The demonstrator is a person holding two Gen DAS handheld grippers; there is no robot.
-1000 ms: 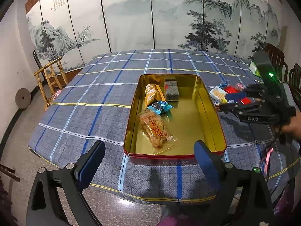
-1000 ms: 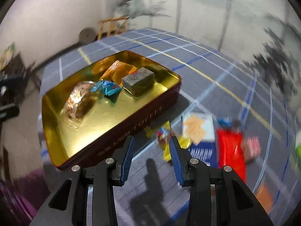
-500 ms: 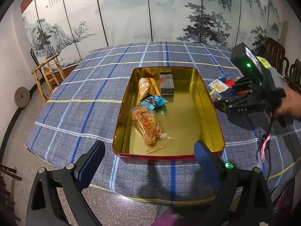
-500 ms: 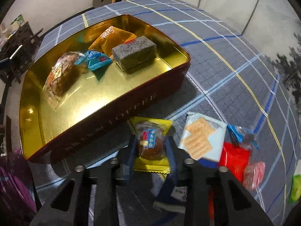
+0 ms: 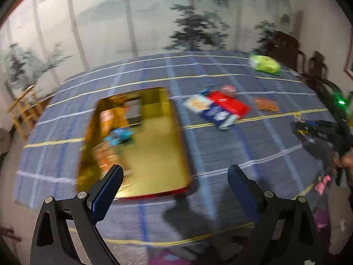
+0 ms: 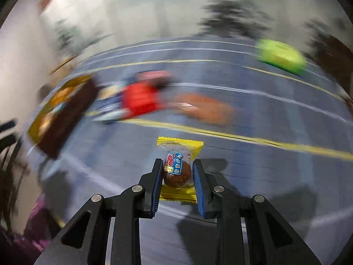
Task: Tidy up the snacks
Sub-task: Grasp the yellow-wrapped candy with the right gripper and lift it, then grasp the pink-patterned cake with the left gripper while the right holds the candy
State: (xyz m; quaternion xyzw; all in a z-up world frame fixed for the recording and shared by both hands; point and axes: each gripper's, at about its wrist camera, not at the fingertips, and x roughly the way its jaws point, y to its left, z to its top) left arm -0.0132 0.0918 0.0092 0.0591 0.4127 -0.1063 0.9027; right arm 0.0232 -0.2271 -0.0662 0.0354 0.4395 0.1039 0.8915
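Observation:
My right gripper is shut on a small yellow-wrapped cake and holds it above the blue plaid tablecloth. It also shows at the right edge of the left wrist view. The gold tin with a red rim holds several snacks at its left side; it is blurred at the left of the right wrist view. My left gripper is open and empty, near the tin's front edge. A cracker pack, a red pack and a blue pack lie to the right of the tin.
A green bag lies at the far right of the table. An orange snack lies right of the red pack. Wooden chairs stand at the far right and far left. A painted screen backs the table.
My right gripper has closed on the yellow-wrapped cake, lifted it and swung away to the right of the tin. Both views have swung right and are blurred.

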